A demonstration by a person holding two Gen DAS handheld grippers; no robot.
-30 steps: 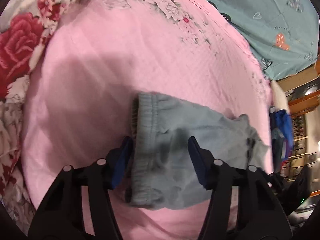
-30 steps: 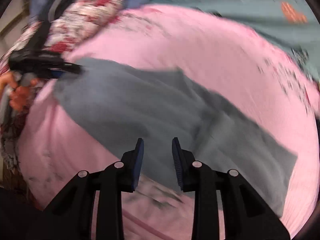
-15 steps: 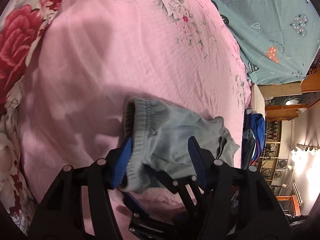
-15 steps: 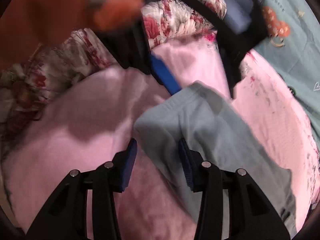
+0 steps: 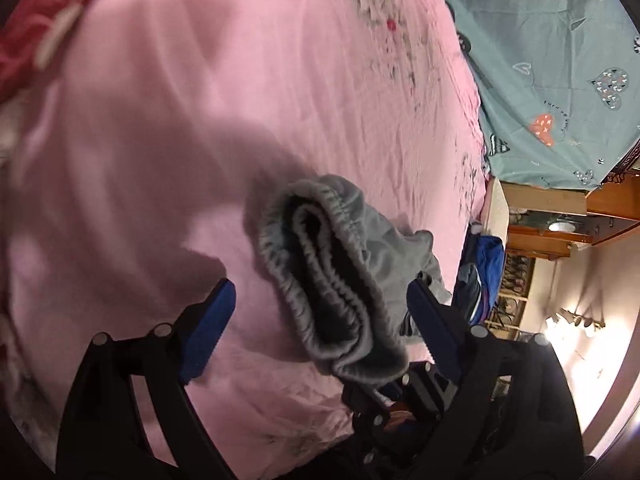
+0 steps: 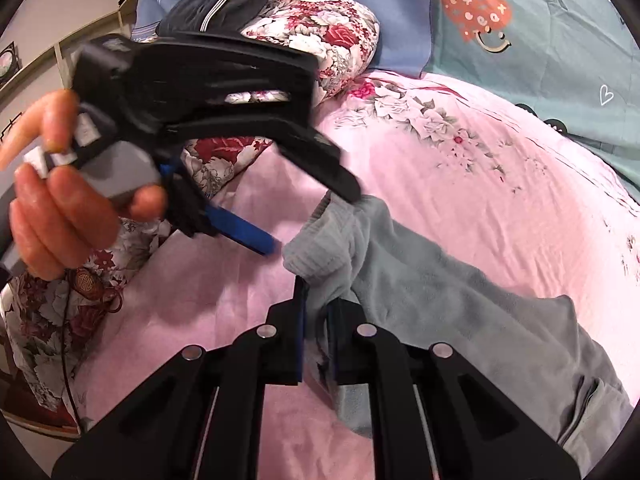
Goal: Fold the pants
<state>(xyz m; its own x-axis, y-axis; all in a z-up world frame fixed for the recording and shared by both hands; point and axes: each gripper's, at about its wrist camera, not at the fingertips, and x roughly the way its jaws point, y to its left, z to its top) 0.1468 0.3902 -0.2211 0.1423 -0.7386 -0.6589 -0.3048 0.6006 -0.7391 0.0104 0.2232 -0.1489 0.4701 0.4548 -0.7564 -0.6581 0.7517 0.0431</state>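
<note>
The grey-blue pants (image 6: 460,292) lie on the pink bedspread (image 6: 480,152), legs trailing toward the lower right. My right gripper (image 6: 318,316) is shut on the ribbed waistband and lifts it off the bed. In the left wrist view the waistband (image 5: 332,280) hangs bunched and open-mouthed between my fingers, held from below by the right gripper. My left gripper (image 5: 320,312) is open and holds nothing; its jaws straddle the waistband without touching it. It also shows in the right wrist view (image 6: 304,216), just left of the waistband.
A floral pillow (image 6: 320,36) with a dark garment (image 6: 216,4) on it lies at the head of the bed. A teal sheet with hearts (image 5: 560,60) covers the far side. Blue clothes (image 5: 480,272) hang at the bed's edge by wooden furniture (image 5: 560,216).
My right gripper has closed on the waistband and raised it. My left gripper has opened wider and let the waistband go, and has lifted away from the bed.
</note>
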